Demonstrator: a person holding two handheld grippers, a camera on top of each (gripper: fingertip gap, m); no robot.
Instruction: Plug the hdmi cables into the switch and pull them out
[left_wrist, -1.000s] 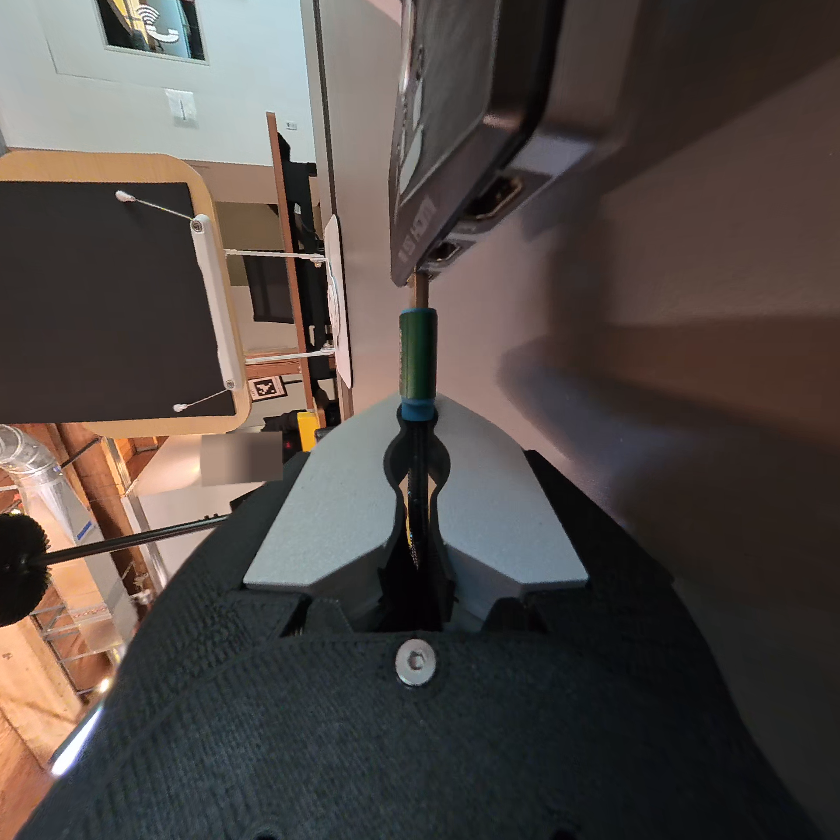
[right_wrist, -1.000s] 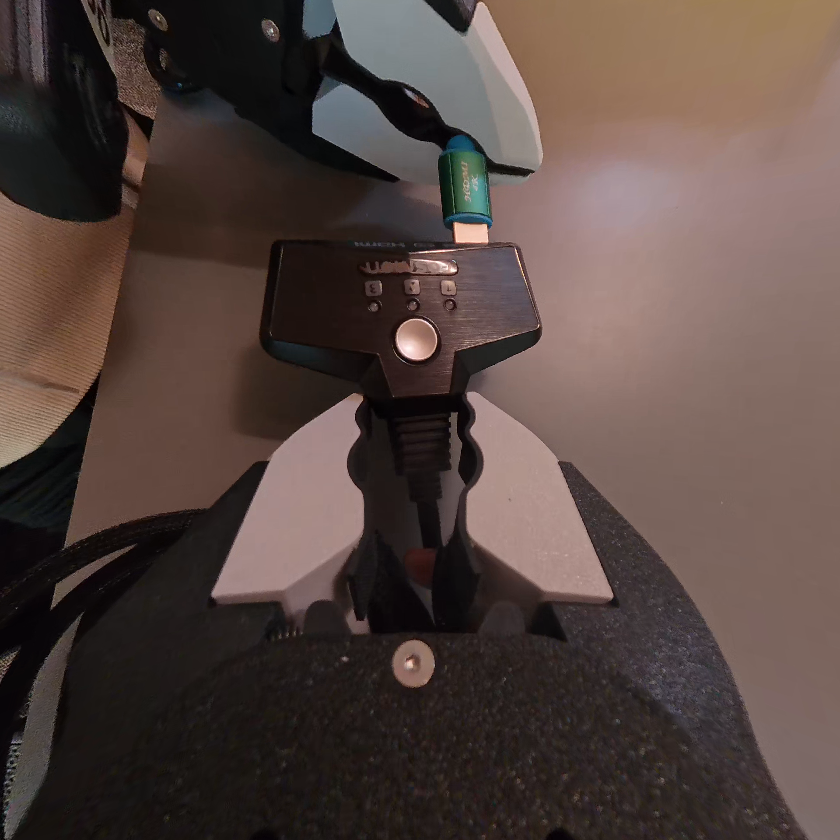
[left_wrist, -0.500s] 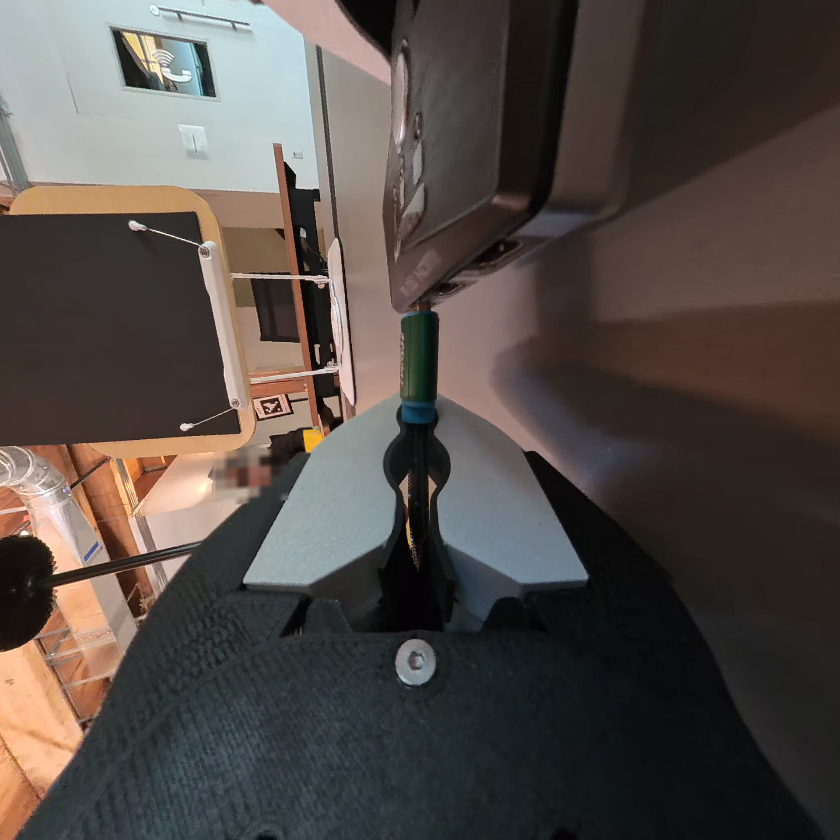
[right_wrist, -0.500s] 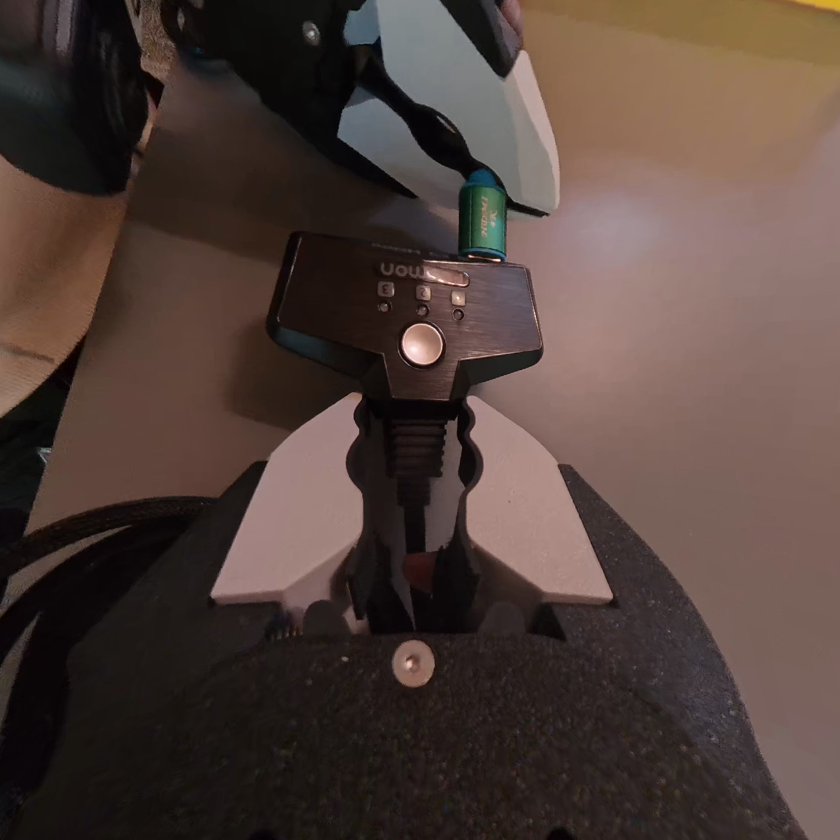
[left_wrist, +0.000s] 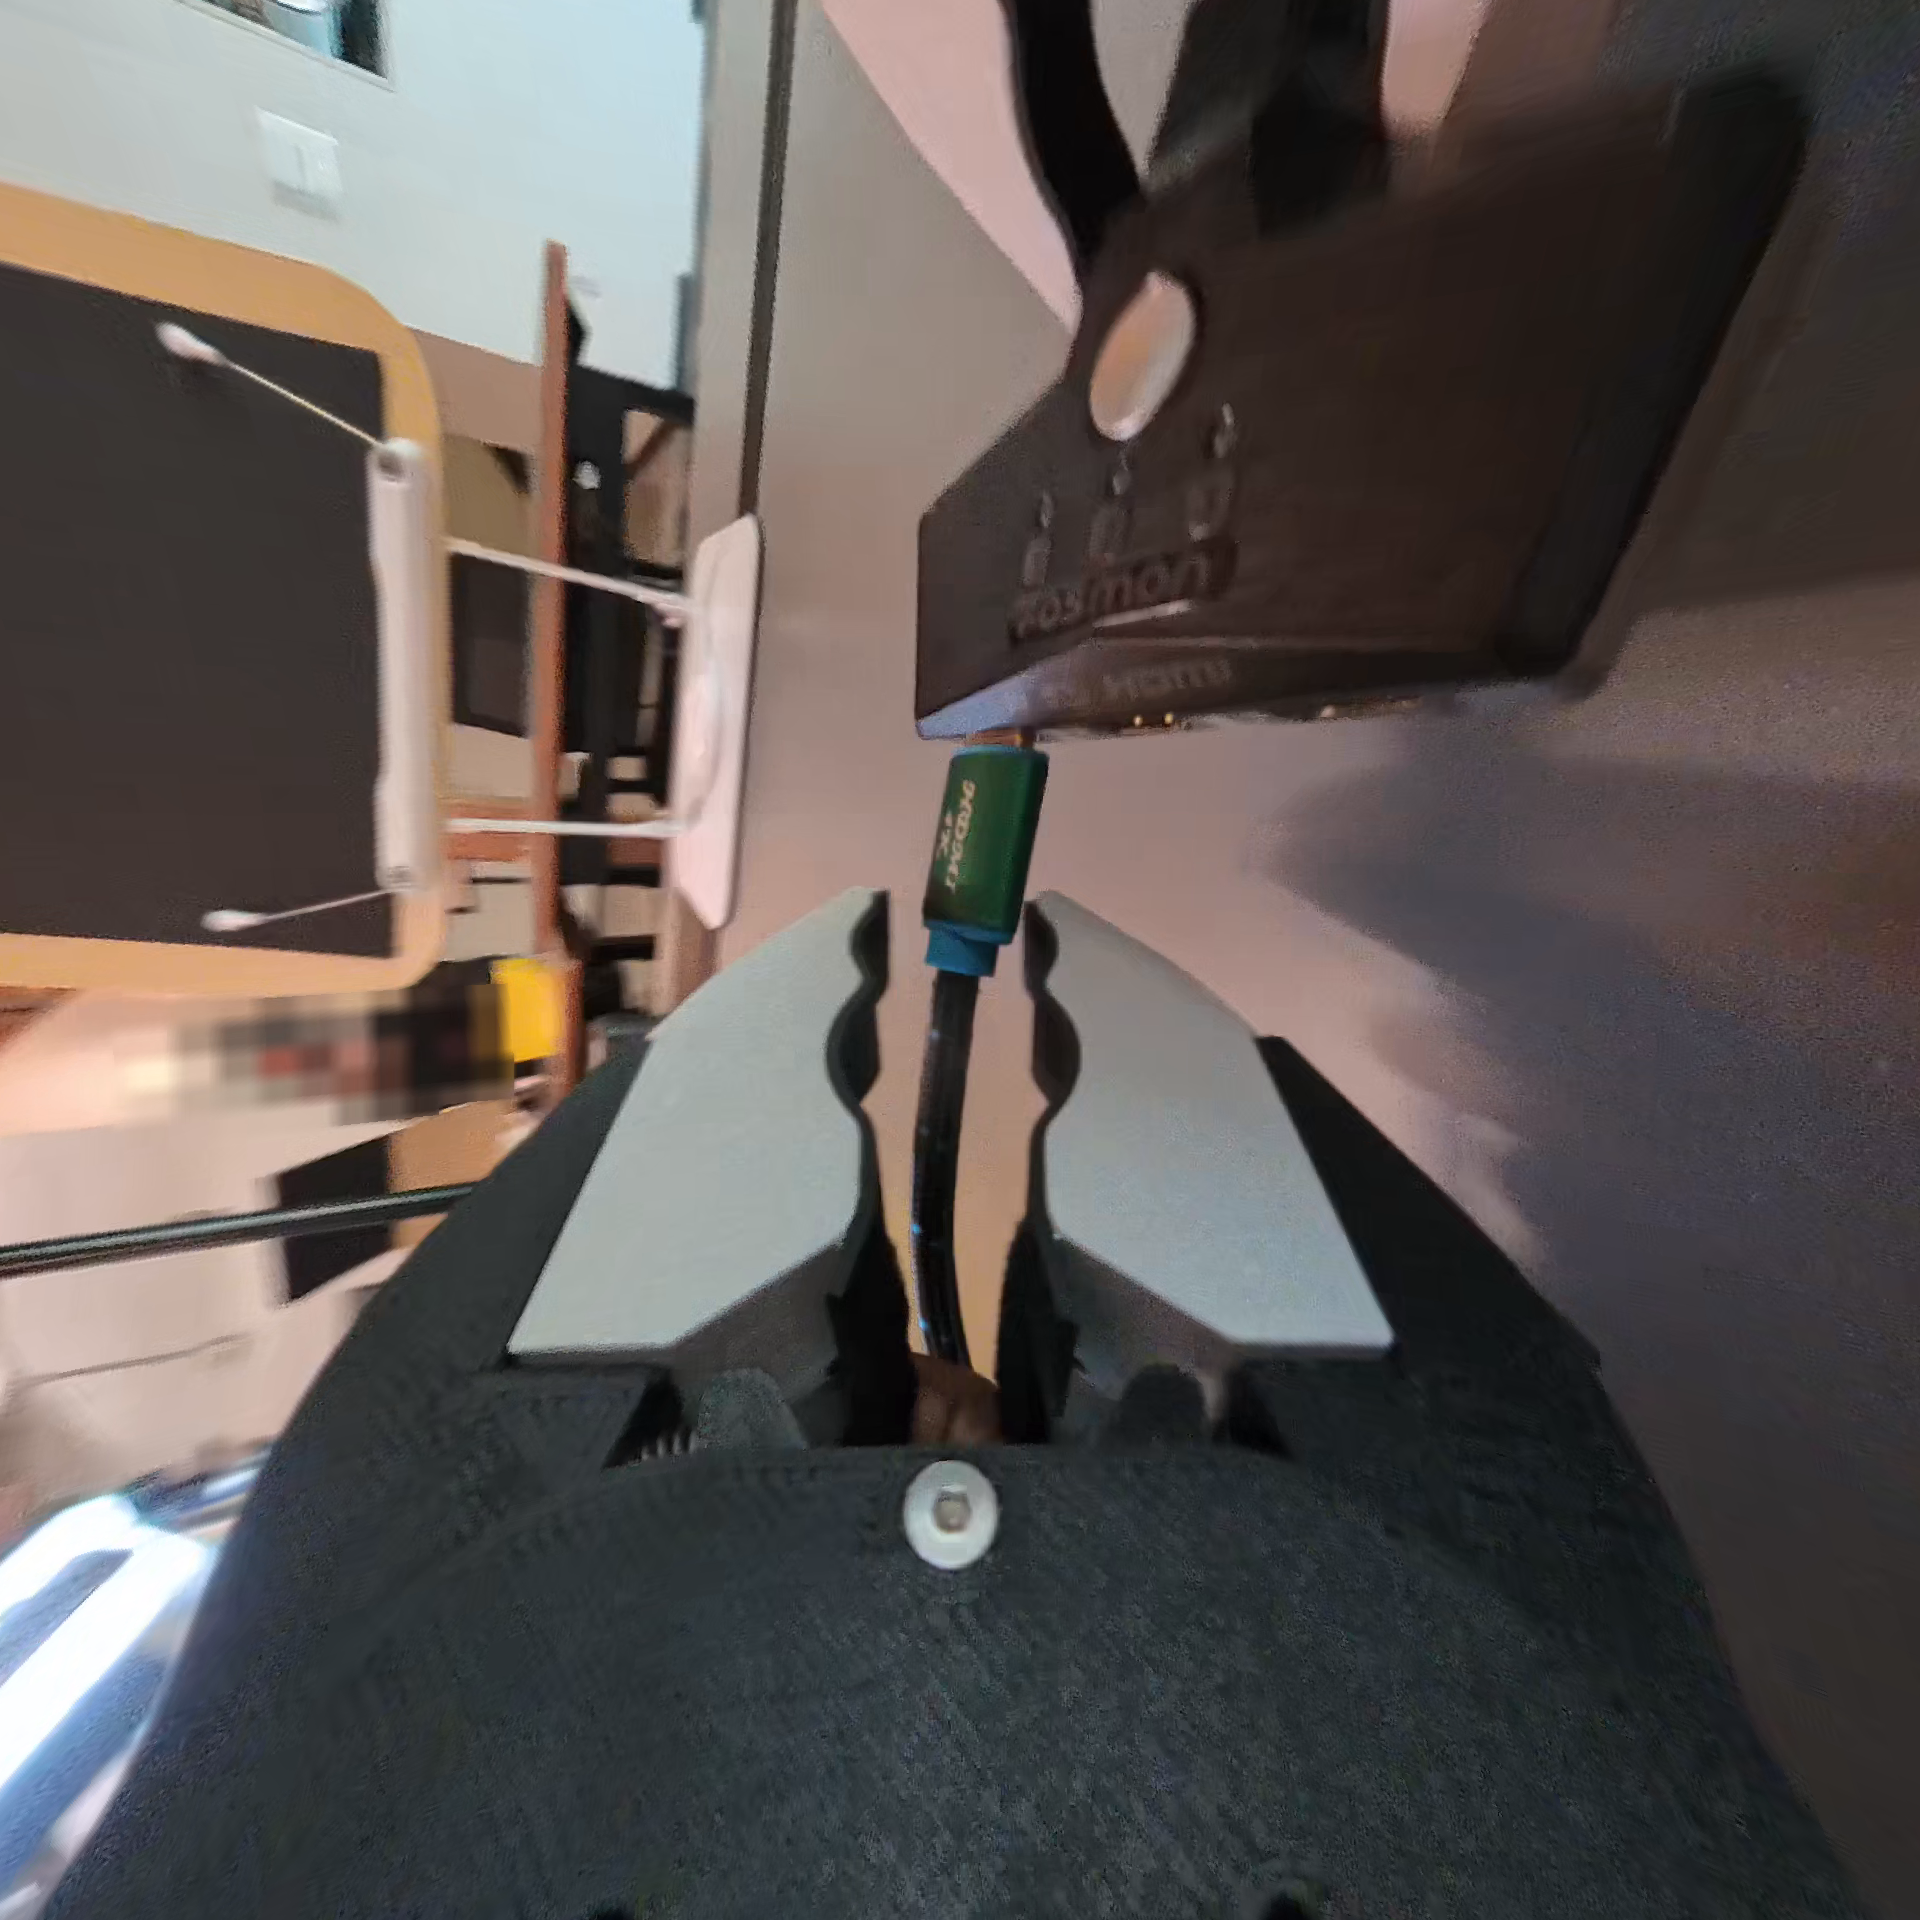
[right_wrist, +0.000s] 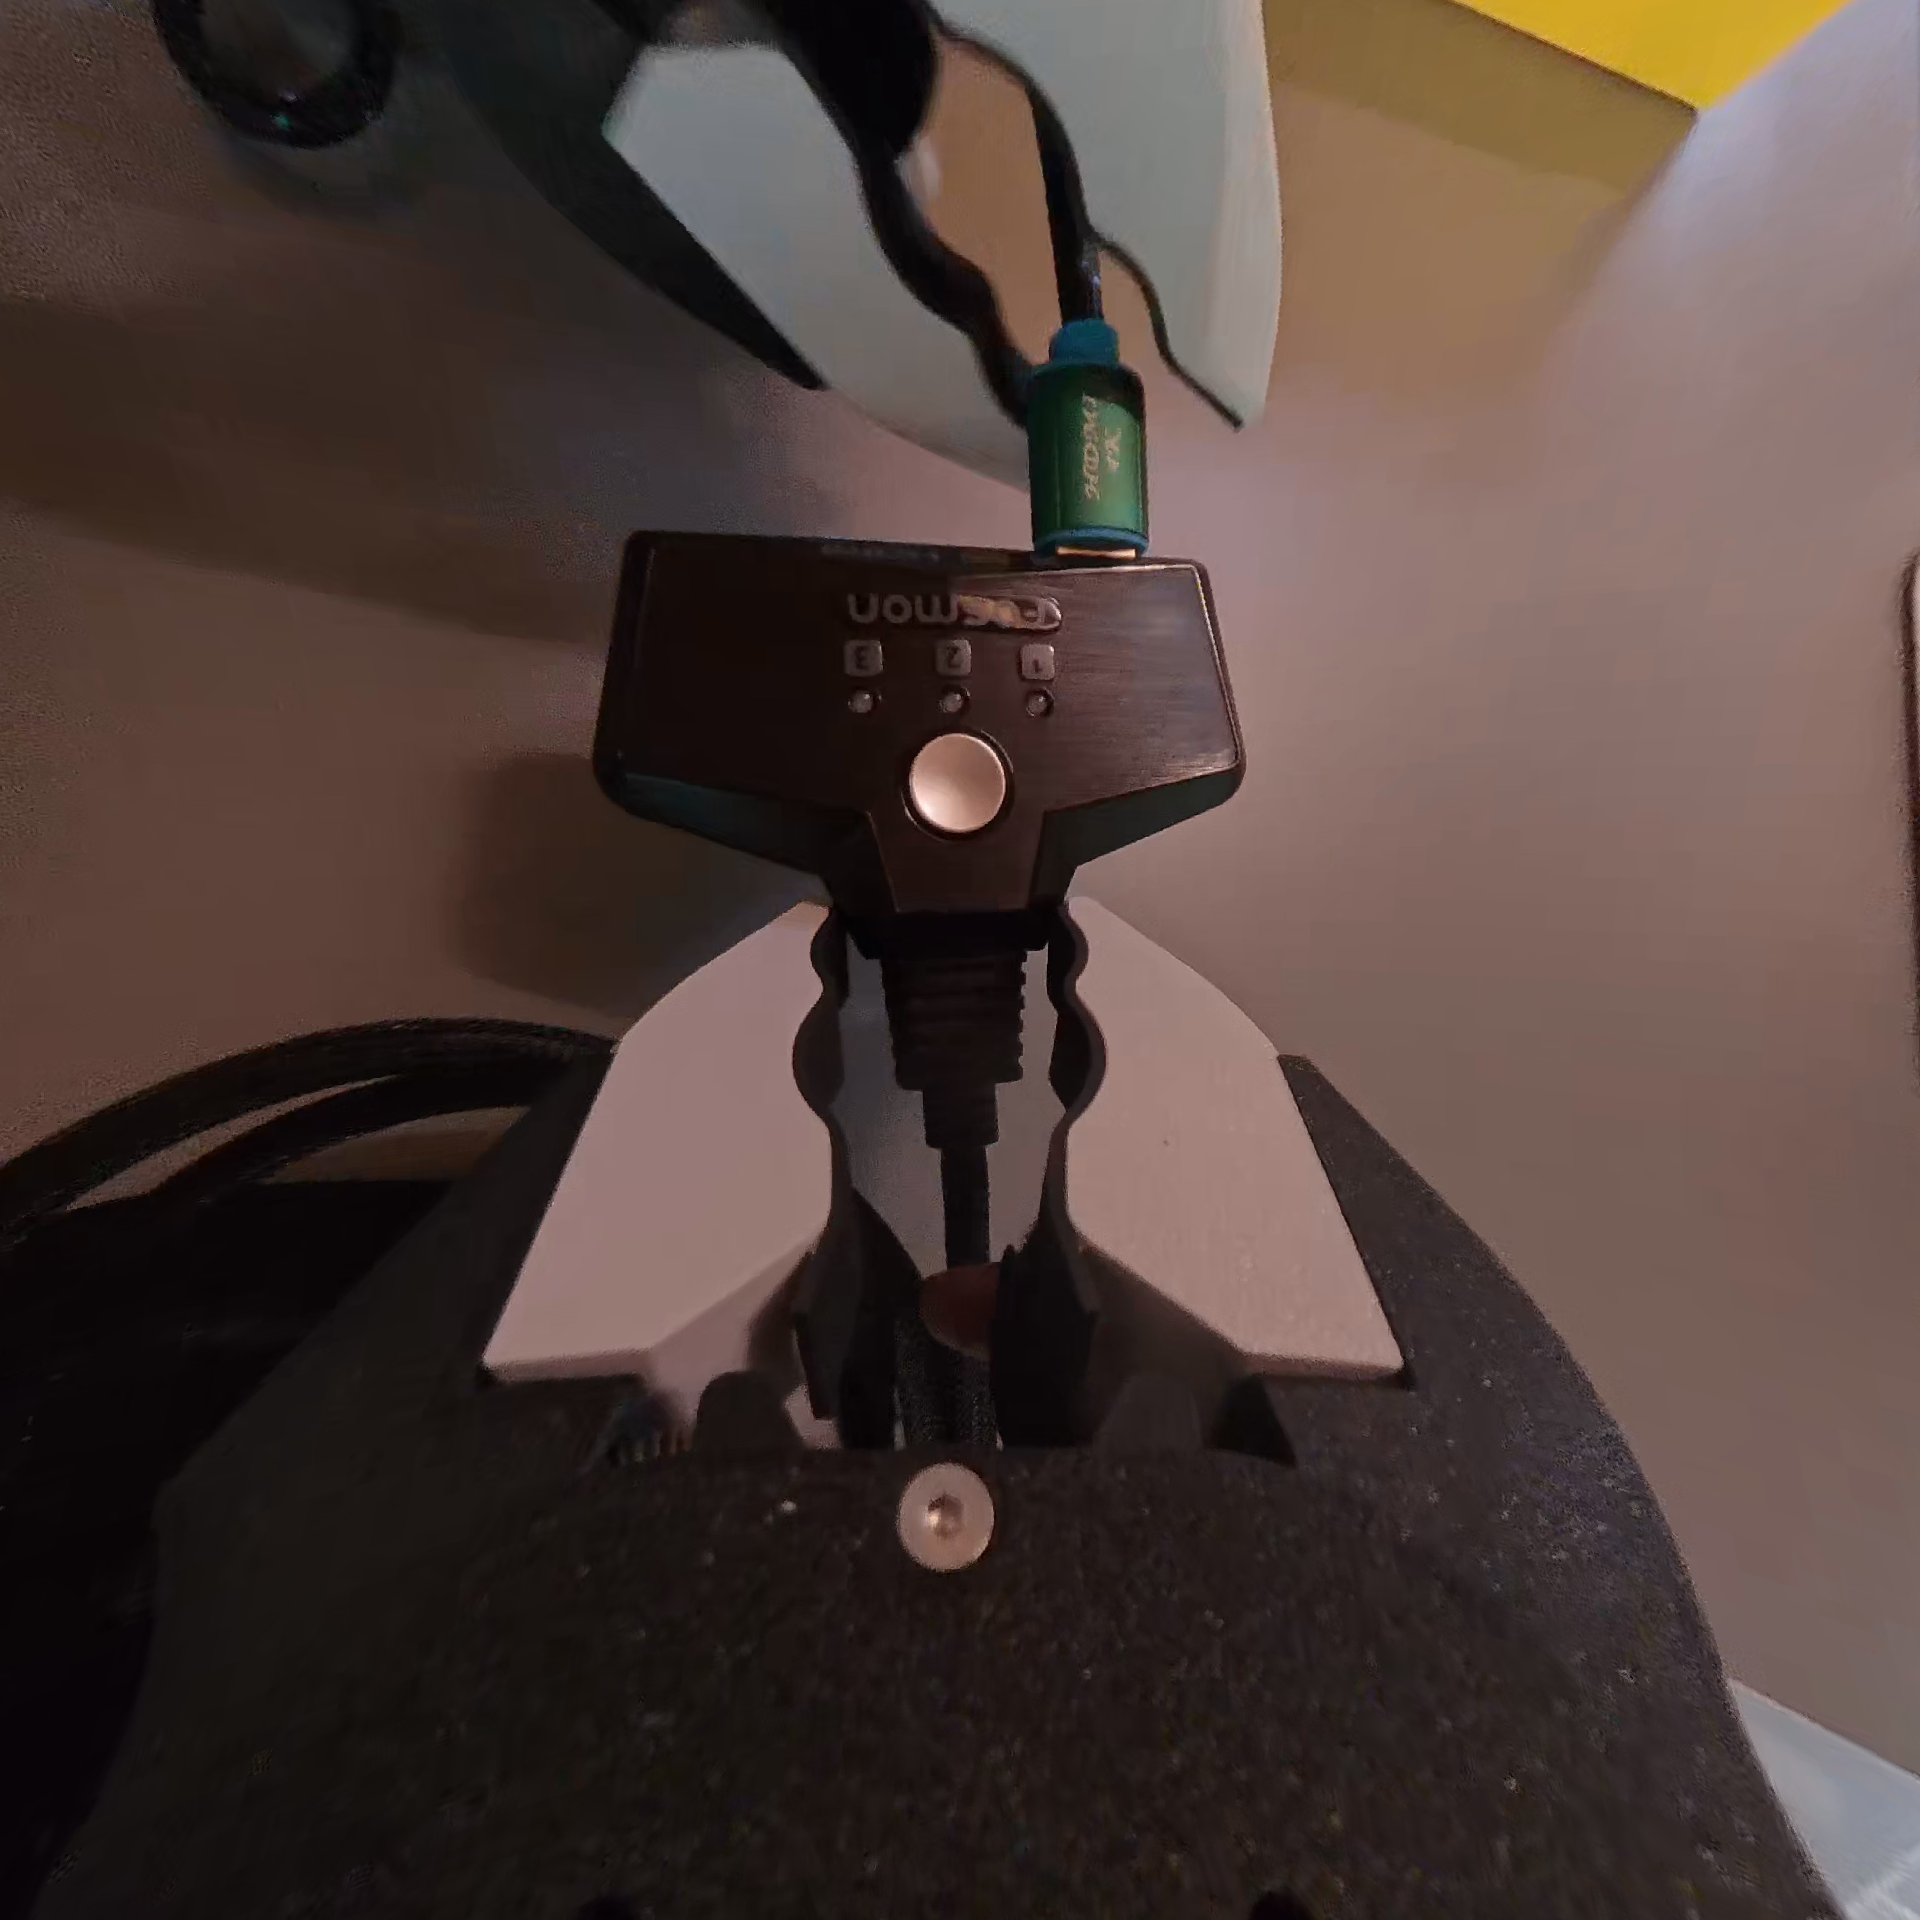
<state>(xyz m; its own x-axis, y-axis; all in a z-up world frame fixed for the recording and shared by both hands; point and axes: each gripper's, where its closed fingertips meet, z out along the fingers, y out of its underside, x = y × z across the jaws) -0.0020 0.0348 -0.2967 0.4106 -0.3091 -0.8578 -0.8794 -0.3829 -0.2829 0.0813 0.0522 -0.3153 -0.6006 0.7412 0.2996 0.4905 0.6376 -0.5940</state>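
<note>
Green plug (left_wrist: 982, 847) seated in switch (right_wrist: 914, 686), just ahead of left tool (left_wrist: 956, 925), parted and gripping nothing. Right tool (right_wrist: 945, 935) clamped on switch's strain relief. Probably next: re-grip plug, pull straight back.

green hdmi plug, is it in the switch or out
In. The green hdmi plug butts against the switch edge, its metal tip almost hidden in a port. The left claw has opened off it.
</note>
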